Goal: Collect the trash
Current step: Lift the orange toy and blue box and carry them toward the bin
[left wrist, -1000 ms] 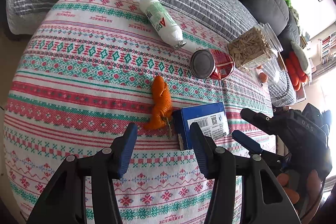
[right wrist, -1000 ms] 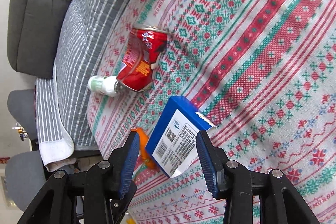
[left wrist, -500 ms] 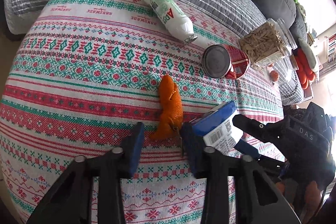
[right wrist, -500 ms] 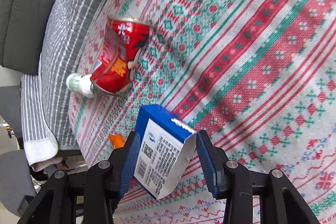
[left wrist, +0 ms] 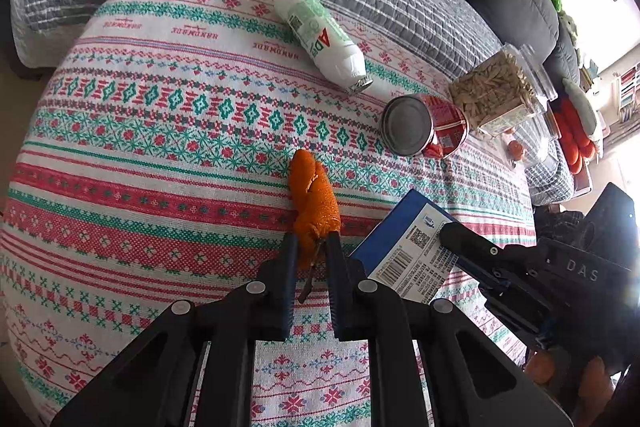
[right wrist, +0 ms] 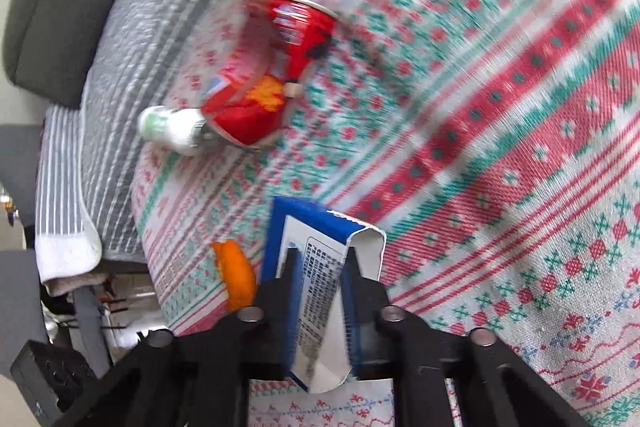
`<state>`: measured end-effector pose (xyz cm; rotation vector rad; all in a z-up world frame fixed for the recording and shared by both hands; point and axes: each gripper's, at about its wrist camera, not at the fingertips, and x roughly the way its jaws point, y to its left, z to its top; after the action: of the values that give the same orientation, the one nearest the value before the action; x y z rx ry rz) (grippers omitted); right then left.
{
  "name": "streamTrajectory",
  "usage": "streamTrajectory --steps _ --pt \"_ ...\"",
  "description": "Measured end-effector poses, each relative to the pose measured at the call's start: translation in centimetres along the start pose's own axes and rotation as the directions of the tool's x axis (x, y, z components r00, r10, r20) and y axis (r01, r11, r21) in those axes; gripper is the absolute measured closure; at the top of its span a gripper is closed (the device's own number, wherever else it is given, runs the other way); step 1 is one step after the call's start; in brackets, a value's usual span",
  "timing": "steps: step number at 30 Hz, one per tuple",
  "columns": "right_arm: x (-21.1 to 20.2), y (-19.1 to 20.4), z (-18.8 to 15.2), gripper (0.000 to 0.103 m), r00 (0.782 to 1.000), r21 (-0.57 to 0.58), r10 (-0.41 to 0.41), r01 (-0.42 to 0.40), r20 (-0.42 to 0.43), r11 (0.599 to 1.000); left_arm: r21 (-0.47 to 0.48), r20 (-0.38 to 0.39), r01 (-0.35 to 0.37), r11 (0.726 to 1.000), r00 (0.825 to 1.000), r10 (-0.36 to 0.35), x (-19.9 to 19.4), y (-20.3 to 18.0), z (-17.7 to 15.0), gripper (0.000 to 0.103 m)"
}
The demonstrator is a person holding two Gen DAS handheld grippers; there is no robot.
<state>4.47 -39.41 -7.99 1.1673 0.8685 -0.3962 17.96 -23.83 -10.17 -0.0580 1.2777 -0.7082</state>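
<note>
Peel (left wrist: 314,197), orange, lies on the patterned cloth (left wrist: 160,155), long axis running away from the left gripper (left wrist: 311,255), whose jaws are closing on its near end. Beside it, the right gripper (right wrist: 320,267) is closing on the blue carton (right wrist: 320,259), squeezing its flattened sides.

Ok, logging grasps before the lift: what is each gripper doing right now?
Left gripper: jaws closing on the orange peel, pads pressing it.
Right gripper: jaws closing on the blue carton, squeezing it.
</note>
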Motion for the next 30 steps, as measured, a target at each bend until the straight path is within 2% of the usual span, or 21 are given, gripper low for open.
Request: streamTrajectory --steps 2,8,9,10,22,25,27,29,30 --pt "-0.4 0.8 -0.2 0.096 1.0 -0.027 0.007 -0.007 0.004 1.0 -0.002 0.011 0.003 1.0 1.0 -0.003 -0.5 0.0 0.0 0.089" --pt "-1.1 2.3 -0.7 0.097 1.0 -0.084 0.009 -0.007 0.024 0.996 -0.017 0.028 0.016 1.0 0.999 -0.015 -1.8 0.5 0.0 0.09" --pt "-1.2 2.4 -0.7 0.097 1.0 -0.086 0.012 -0.009 0.025 0.996 -0.017 0.031 0.017 1.0 0.999 -0.016 -2.1 0.6 -0.1 0.092" --pt "-1.6 2.2 -0.5 0.097 1.0 -0.089 0.019 -0.017 0.025 0.996 -0.017 0.031 0.018 1.0 0.999 -0.018 -2.1 0.5 -0.1 0.099" --pt "-2.9 3.1 -1.2 0.098 0.999 -0.143 0.022 -0.016 0.041 0.99 -0.021 0.052 0.022 1.0 0.998 -0.021 -3.8 1.0 -0.5 0.1" --pt "-2.3 2.5 -1.0 0.094 1.0 -0.133 0.004 -0.002 0.015 0.991 -0.027 0.059 0.027 0.999 0.998 -0.025 -4.6 1.5 -0.6 0.1" --pt "-1.6 1.4 -0.9 0.085 0.999 -0.091 -0.05 0.048 -0.01 0.995 -0.026 0.069 0.023 0.999 0.997 -0.021 -5.2 1.9 -0.6 0.1" --pt "-1.1 0.2 -0.8 0.061 0.995 -0.048 -0.094 0.092 -0.025 0.995 -0.029 0.077 0.026 0.999 0.997 -0.024 -5.8 2.4 -0.6 0.1" --pt "-0.9 -0.4 -0.7 0.058 0.993 -0.026 -0.112 0.111 -0.031 0.993 -0.032 0.08 0.027 0.999 0.996 -0.024 -6.2 2.8 -0.7 0.1"
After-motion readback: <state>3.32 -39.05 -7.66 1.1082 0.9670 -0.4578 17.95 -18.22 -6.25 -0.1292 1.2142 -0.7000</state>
